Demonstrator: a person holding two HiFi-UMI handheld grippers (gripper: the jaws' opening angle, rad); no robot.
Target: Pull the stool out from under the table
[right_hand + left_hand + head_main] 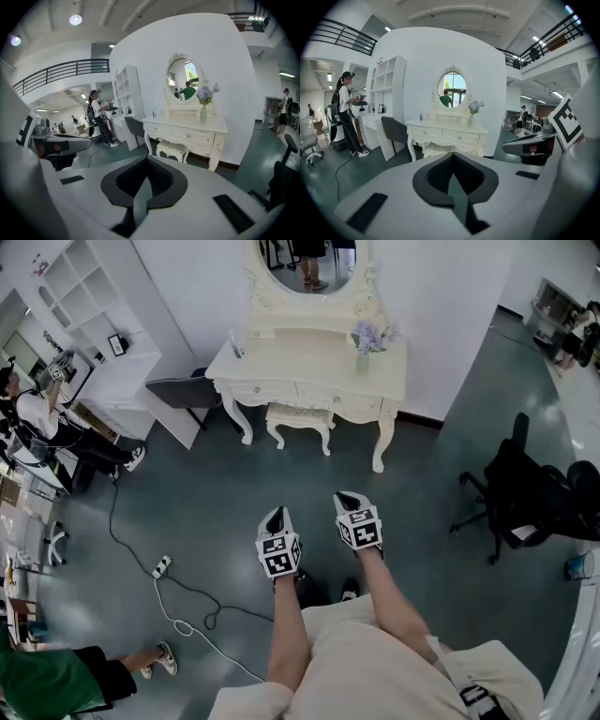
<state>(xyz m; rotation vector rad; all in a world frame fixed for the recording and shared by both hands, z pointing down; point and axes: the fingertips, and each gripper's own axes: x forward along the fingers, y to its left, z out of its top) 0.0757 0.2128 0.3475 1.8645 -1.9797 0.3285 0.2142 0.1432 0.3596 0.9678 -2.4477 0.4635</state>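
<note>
Left gripper [276, 521] and right gripper [351, 502] side by side, jaws closed.

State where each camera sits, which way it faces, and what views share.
Head view: on the head, facing steeply down; shows forearms, left claw, right claw.
Left gripper view: on the left claw, facing the table; own shut jaws, right claw at right.
Right gripper view: same on the right claw; left claw at left.
All share table, stool, mirror.
</note>
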